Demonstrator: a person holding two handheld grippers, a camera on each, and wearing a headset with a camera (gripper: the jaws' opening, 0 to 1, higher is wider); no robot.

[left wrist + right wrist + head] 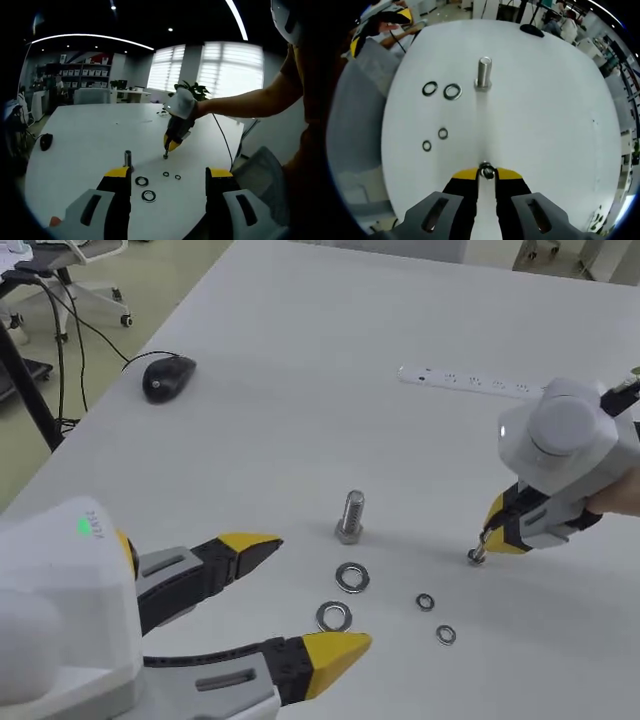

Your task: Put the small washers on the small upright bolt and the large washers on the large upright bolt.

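Four washers (pixel 352 577), two bolts (pixel 351 516)

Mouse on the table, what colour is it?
The mouse is black. The head view shows it best.

The table (pixel 300 360) was white. The left gripper (pixel 316 593) and right gripper (pixel 486 173) were yellow-tipped, black behind, with pale grey bodies. The large bolt (pixel 351 515), small bolt (pixel 476 556), large washers (pixel 351 577) and small washers (pixel 425 602) were silver; the mouse (pixel 167 377) was black.
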